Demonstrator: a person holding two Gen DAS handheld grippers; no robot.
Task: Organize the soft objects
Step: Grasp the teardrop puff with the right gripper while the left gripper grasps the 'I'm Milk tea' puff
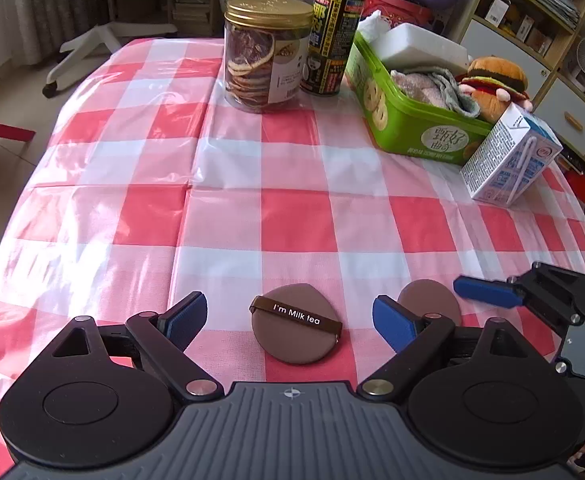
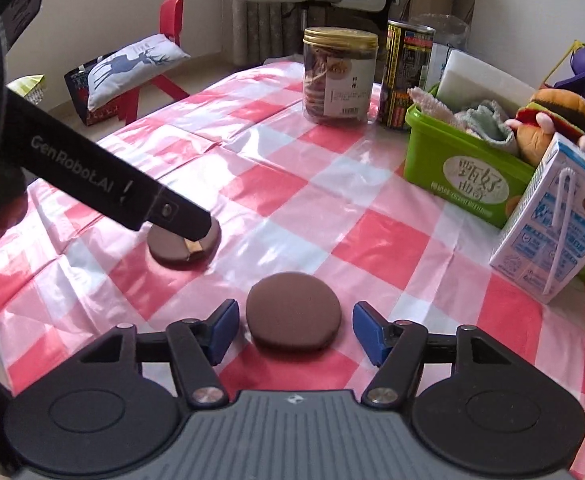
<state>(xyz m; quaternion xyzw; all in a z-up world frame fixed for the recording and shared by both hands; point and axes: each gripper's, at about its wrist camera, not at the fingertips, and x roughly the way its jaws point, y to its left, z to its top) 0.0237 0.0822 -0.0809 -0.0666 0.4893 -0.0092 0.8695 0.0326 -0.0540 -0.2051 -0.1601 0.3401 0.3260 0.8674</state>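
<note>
2 brown puffs (image 1: 296,324) (image 2: 293,317) flat on cloth, near each other

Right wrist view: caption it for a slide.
Open right gripper frames a brown puff on the checked tablecloth.

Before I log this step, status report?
Left gripper open around strapped puff. Right gripper open around plain puff. Both puffs on tablecloth. Green box ahead, path open.
</note>
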